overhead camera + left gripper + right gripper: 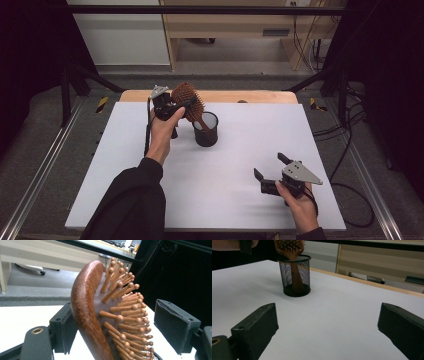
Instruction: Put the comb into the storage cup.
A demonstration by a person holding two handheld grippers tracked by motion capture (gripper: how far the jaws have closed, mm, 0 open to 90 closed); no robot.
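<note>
The wooden paddle hairbrush (188, 101) stands handle-down in the black mesh cup (206, 130), which sits toward the far middle of the white bench (240, 165). Its handle reaches the cup's floor, as the right gripper view shows through the mesh, so the cup carries the weight and the bristled head leans out over the rim toward the left.

The left gripper (170, 107) is up at that head. In the left gripper view the wooden back lies against one finger (62, 326) while the other finger (175, 326) stands well off the bristle tips, so the fingers are open around the head and not clamping it. That looks like a brush just set in, or about to be gripped; I cannot tell which.

The right gripper (270, 172) rests low on the near right of the bench, well apart from the cup, fingers spread wide with nothing between them, probably kept out of the way while pointing at the cup
</note>
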